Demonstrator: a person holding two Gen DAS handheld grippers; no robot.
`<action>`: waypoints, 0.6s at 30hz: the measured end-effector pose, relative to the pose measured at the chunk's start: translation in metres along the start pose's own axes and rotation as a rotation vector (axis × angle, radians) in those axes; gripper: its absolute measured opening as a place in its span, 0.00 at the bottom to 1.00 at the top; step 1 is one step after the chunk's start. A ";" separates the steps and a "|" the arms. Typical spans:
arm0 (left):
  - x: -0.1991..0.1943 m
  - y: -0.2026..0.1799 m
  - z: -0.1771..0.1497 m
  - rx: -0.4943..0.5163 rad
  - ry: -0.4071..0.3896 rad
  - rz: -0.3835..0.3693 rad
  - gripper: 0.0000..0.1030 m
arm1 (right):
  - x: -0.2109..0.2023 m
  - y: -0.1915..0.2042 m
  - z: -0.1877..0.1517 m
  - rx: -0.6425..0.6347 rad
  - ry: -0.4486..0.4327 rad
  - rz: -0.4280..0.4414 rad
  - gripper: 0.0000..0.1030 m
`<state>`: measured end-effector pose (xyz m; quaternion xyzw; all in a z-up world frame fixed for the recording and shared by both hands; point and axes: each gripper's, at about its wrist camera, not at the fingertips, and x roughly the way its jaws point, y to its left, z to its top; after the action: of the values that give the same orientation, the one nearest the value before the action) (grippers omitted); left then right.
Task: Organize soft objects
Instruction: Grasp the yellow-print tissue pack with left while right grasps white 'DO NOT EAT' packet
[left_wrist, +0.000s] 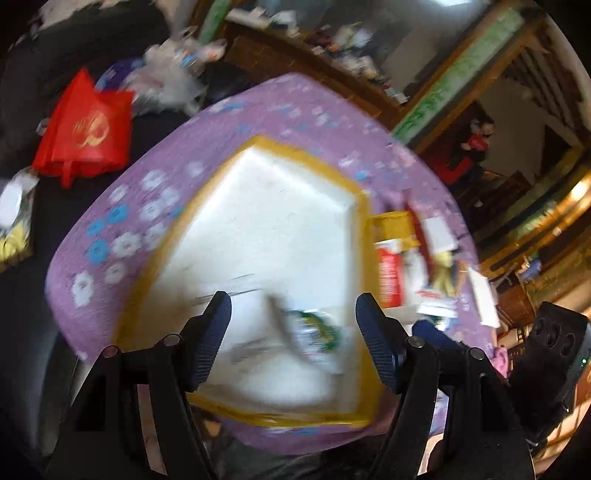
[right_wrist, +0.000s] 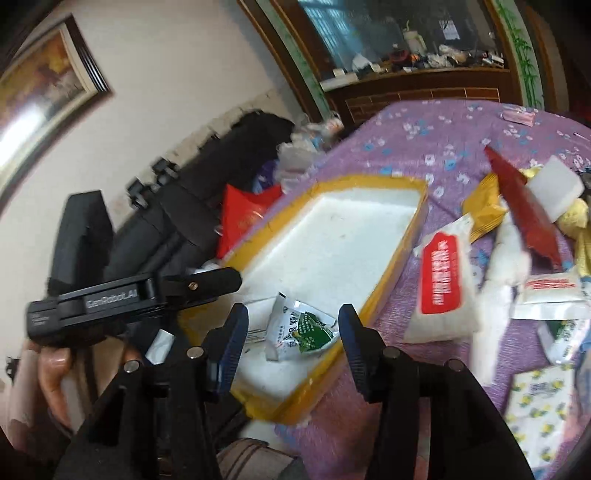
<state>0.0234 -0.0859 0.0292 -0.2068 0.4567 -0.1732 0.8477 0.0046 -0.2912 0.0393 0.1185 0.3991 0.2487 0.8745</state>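
A white foam tray with yellow taped rim (left_wrist: 362, 206) (right_wrist: 417, 221) lies on a purple flowered cloth. A green-and-white soft packet (left_wrist: 314, 336) (right_wrist: 299, 328) lies in the tray's near end. My left gripper (left_wrist: 293, 332) is open above the tray, over the packet. My right gripper (right_wrist: 293, 332) is open, just before the packet. Beside the tray lies a pile of soft packets: a red-labelled white pouch (right_wrist: 443, 284) (left_wrist: 389, 280), a yellow bag (right_wrist: 484, 210), a dark red packet (right_wrist: 524, 218), a white foam block (right_wrist: 554, 192).
The purple cloth (left_wrist: 155, 206) (right_wrist: 424, 136) covers the table. A red bag (left_wrist: 85, 129) and white plastic bags (left_wrist: 166, 77) lie beyond it on dark furniture. The left device (right_wrist: 110, 299) shows in the right wrist view. A lemon-print pack (right_wrist: 543, 413) lies near right.
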 end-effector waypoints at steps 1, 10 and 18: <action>-0.005 -0.016 -0.003 0.029 -0.024 -0.024 0.69 | -0.013 -0.005 -0.003 0.000 -0.017 0.012 0.50; 0.029 -0.123 -0.042 0.208 0.085 -0.263 0.69 | -0.098 -0.060 -0.036 0.101 -0.108 -0.157 0.58; 0.058 -0.155 -0.071 0.242 0.203 -0.264 0.69 | -0.132 -0.103 -0.047 0.169 -0.156 -0.336 0.58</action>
<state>-0.0224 -0.2601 0.0326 -0.1430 0.4845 -0.3563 0.7860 -0.0691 -0.4476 0.0513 0.1422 0.3635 0.0551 0.9190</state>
